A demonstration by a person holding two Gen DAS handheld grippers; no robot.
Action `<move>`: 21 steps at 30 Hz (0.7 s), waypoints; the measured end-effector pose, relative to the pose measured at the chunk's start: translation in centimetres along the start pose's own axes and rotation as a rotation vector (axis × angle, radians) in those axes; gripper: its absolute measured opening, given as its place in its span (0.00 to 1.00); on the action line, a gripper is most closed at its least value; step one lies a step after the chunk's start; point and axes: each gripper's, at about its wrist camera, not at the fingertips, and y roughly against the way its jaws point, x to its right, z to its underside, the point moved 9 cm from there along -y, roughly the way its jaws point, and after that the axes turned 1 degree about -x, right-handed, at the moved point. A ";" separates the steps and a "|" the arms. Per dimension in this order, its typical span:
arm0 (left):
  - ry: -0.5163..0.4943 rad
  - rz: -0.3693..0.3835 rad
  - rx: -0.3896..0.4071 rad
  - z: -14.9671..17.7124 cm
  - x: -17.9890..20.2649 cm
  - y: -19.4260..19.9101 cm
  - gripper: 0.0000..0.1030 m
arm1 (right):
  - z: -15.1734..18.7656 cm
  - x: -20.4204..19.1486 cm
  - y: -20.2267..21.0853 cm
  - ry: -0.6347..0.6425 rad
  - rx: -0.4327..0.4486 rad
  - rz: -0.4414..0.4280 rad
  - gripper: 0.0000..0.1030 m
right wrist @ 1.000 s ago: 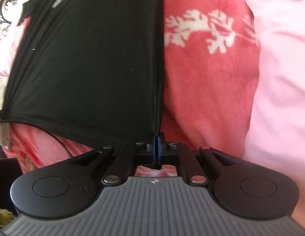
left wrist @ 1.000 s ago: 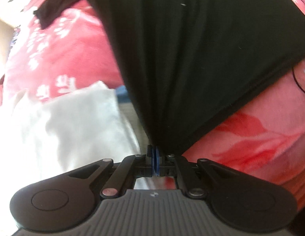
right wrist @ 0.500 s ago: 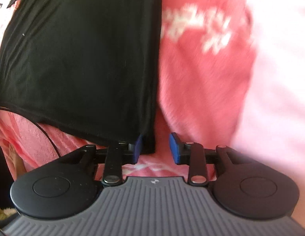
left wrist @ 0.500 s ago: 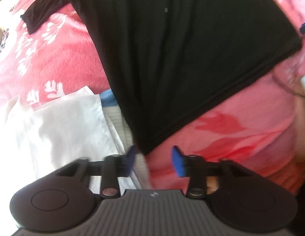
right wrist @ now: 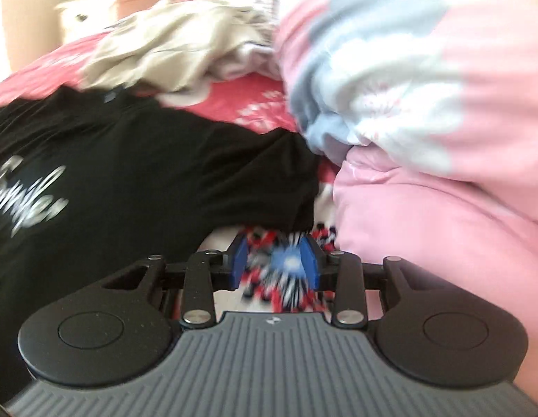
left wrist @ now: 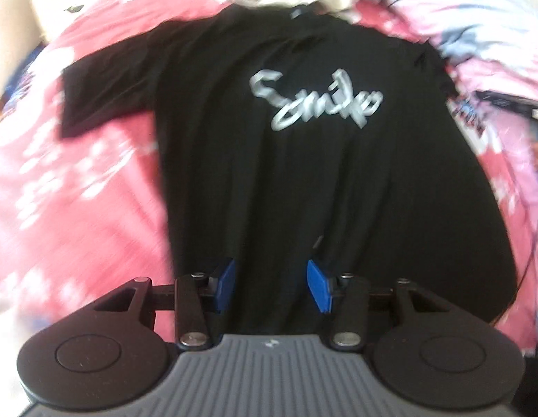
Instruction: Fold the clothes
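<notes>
A black T-shirt (left wrist: 303,180) with silver lettering lies spread flat, front up, on a pink and red flowered bedspread (left wrist: 77,187). My left gripper (left wrist: 270,283) hangs open above the shirt's lower hem, with nothing between its blue pads. In the right wrist view the same black T-shirt (right wrist: 147,180) fills the left side, its right sleeve reaching toward the middle. My right gripper (right wrist: 274,266) stands open just past that sleeve, over a red, white and blue patterned patch of the bedding. Both views are blurred.
A heap of beige and white clothes (right wrist: 164,52) lies beyond the shirt's collar. A bulky pink and pale blue quilt (right wrist: 425,121) rises on the right. A thin dark cable (left wrist: 526,243) runs along the shirt's right edge. A white piece of furniture (right wrist: 81,17) stands at the far left.
Both grippers let go of the shirt's hem corners, opened, and lifted away. Each view has tilted up, so the whole shirt now shows lying flat.
</notes>
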 end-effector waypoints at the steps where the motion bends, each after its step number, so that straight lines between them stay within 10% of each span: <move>1: -0.022 -0.004 0.017 -0.6 0.6 -1.0 0.46 | -0.4 -0.2 -1.2 0.034 -0.001 0.031 0.28; 7: -0.176 0.013 0.124 -6.4 4.9 -5.9 0.46 | -0.6 0.0 -4.9 0.230 -0.029 0.146 0.20; 21: -0.352 0.181 0.366 -26.1 22.1 -22.3 0.45 | -0.9 -1.3 -8.5 0.067 -0.001 0.069 0.13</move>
